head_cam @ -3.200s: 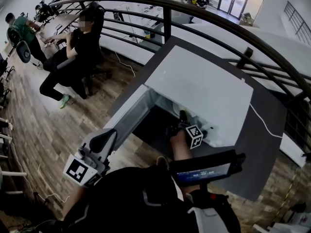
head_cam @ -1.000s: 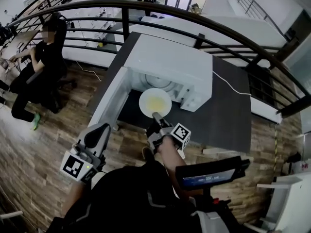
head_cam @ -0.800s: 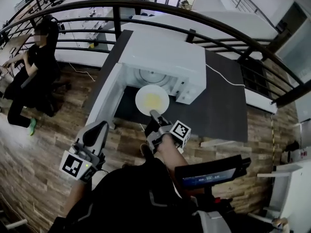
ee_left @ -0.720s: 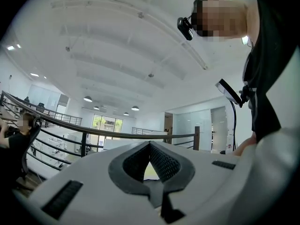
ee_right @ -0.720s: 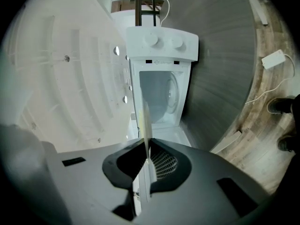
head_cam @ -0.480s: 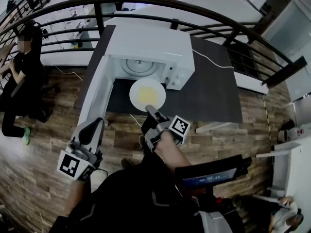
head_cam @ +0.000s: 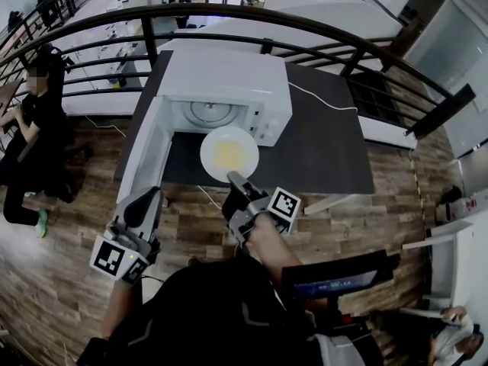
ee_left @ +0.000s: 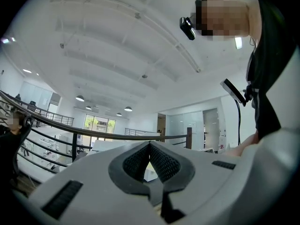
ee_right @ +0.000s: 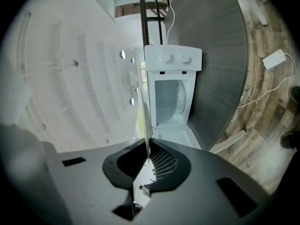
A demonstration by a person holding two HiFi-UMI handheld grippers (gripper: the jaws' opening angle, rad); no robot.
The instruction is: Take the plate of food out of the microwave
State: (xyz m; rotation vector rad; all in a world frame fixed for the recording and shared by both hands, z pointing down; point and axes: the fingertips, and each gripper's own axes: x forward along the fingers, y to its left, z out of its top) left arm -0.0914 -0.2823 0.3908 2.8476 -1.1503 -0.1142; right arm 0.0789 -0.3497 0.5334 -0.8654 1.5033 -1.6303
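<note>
The white microwave [head_cam: 225,90] stands on the dark grey table [head_cam: 324,147] with its door [head_cam: 141,155] swung open to the left. Its cavity [ee_right: 171,100] shows only the turntable. In front of the microwave, over the table's near edge, hangs a white plate of yellow food [head_cam: 229,152]. My right gripper [head_cam: 233,178] is shut on the plate's near rim. In the right gripper view the plate [ee_right: 146,125] appears edge-on between the pads. My left gripper [head_cam: 148,198] hovers low at the left, shut and holding nothing, its tips touching [ee_left: 150,145].
A curved black railing [head_cam: 229,10] runs behind the table. A white cable [head_cam: 328,101] trails from the microwave across the tabletop. A seated person [head_cam: 34,113] is at the far left. A white power adapter [ee_right: 274,58] lies on the wooden floor [head_cam: 69,227].
The plate has come out of the microwave toward me, still gripped by my right gripper, and now hangs clear of the opening. The left gripper has shifted only a little.
</note>
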